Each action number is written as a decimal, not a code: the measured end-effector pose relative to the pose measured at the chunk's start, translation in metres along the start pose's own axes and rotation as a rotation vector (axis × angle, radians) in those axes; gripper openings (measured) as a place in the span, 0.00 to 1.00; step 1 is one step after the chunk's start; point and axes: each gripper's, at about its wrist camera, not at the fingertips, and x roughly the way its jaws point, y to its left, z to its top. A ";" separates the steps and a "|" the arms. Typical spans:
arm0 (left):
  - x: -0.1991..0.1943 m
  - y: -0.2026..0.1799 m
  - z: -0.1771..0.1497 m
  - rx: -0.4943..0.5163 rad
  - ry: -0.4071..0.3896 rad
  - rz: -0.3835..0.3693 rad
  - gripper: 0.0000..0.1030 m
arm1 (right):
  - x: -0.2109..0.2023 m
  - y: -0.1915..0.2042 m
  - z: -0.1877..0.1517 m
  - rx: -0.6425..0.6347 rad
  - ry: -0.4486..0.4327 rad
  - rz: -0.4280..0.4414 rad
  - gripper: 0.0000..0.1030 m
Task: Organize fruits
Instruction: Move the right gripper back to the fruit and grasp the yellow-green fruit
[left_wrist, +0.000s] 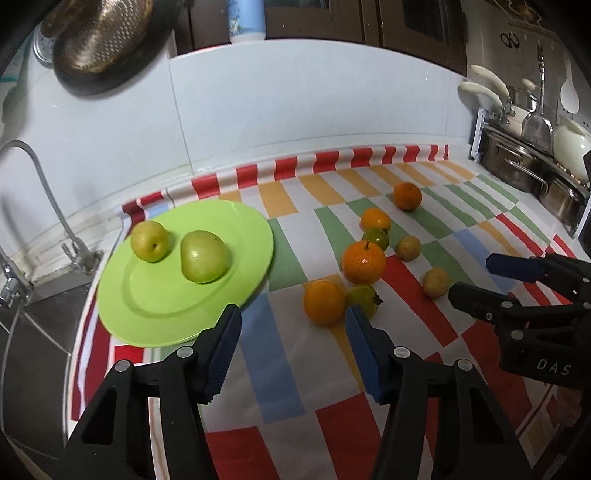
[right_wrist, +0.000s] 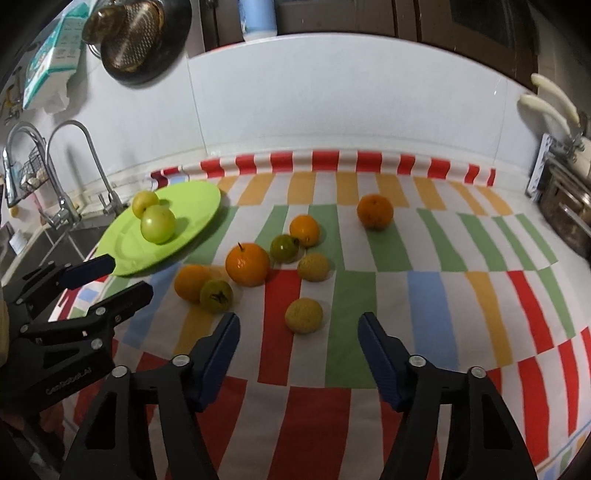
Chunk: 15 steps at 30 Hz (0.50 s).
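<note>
A green plate lies at the left of a striped cloth and holds two green pears. Several oranges, among them a large one, two green persimmons and two small yellow fruits lie loose on the cloth. My left gripper is open and empty, just in front of the nearest orange. My right gripper is open and empty, just in front of a yellow fruit.
A sink with a tap lies left of the cloth. Steel pots and utensils stand at the far right. A tiled wall runs behind, with a colander hanging on it.
</note>
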 end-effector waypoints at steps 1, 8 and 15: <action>0.003 0.000 0.001 -0.001 0.003 -0.004 0.54 | 0.003 -0.001 0.000 0.004 0.009 0.000 0.63; 0.023 -0.001 0.006 -0.005 0.030 -0.042 0.48 | 0.020 -0.009 0.000 0.024 0.044 0.005 0.55; 0.036 -0.002 0.009 -0.009 0.046 -0.062 0.44 | 0.030 -0.009 0.002 0.027 0.061 0.013 0.50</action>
